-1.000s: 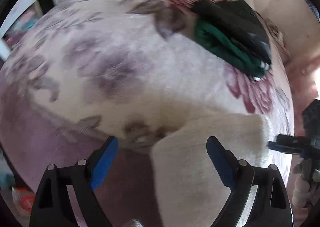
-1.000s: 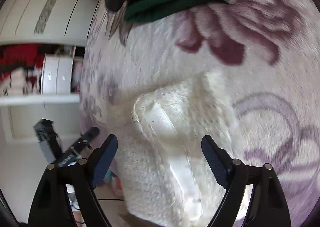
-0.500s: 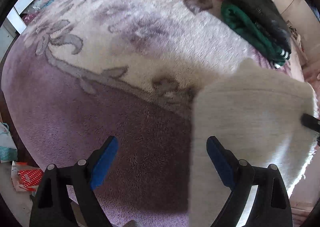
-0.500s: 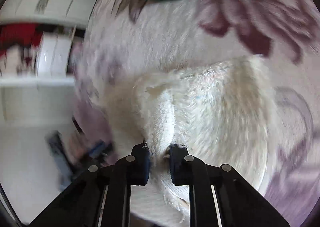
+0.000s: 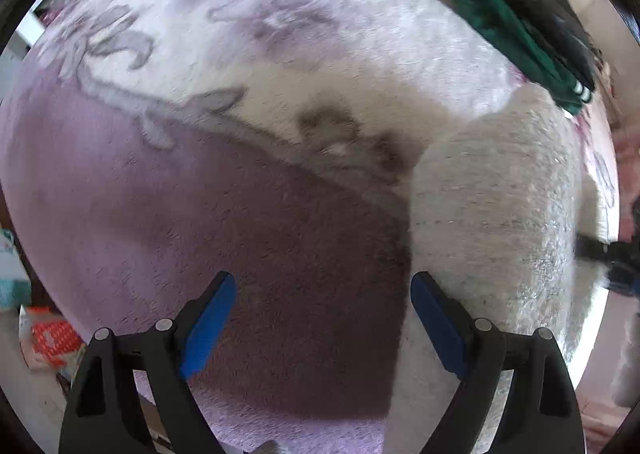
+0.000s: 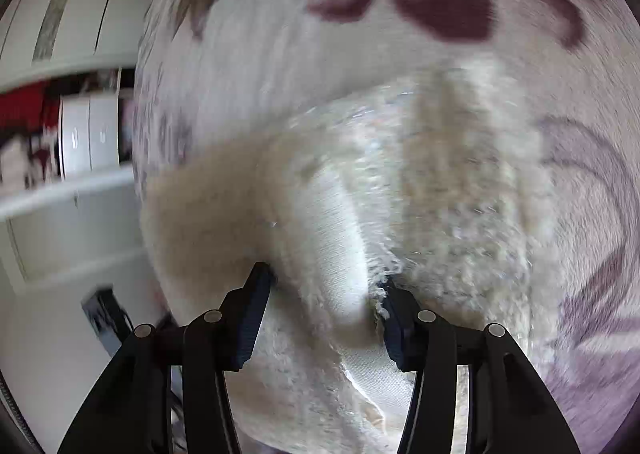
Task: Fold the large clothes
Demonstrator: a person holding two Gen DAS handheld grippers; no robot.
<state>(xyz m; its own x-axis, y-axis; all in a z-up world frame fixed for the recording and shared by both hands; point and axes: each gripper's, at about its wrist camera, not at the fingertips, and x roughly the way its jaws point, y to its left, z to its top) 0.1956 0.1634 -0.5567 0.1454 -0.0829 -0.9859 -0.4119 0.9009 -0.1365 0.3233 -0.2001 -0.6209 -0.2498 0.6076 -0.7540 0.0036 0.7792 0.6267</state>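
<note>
- Left gripper [image 5: 322, 320]: blue-padded fingers spread wide with nothing between them, above the dark purple border of the floral blanket [image 5: 248, 65]; the finger bases are cut off by the lower frame edge.
- Cream fleece garment [image 5: 496, 213]: lies on the blanket at the right of the left wrist view, its left edge just beside the right-hand blue pad; whether the pad touches the cloth cannot be told. Its far right side runs into glare.
- Right gripper [image 6: 326, 308]: fingers partly apart, with a fold of the cream fleece garment [image 6: 332, 238] lying between them. The left-hand pad sits against the fleece; fluffy pile hides the right-hand pad's tip, so contact there cannot be judged.
- Smooth woven lining shows along the fold; the garment's lower part passes under the fingers and out of frame.
- Green garment [image 5: 516, 41] and black garment [image 5: 536, 1]: stacked at the far right of the blanket, well apart from the left gripper; only a blurred green corner enters the right wrist view.
- White cabinet [image 6: 72, 13]: at the left of the right wrist view, motion-blurred; shelf contents indistinct.
</note>
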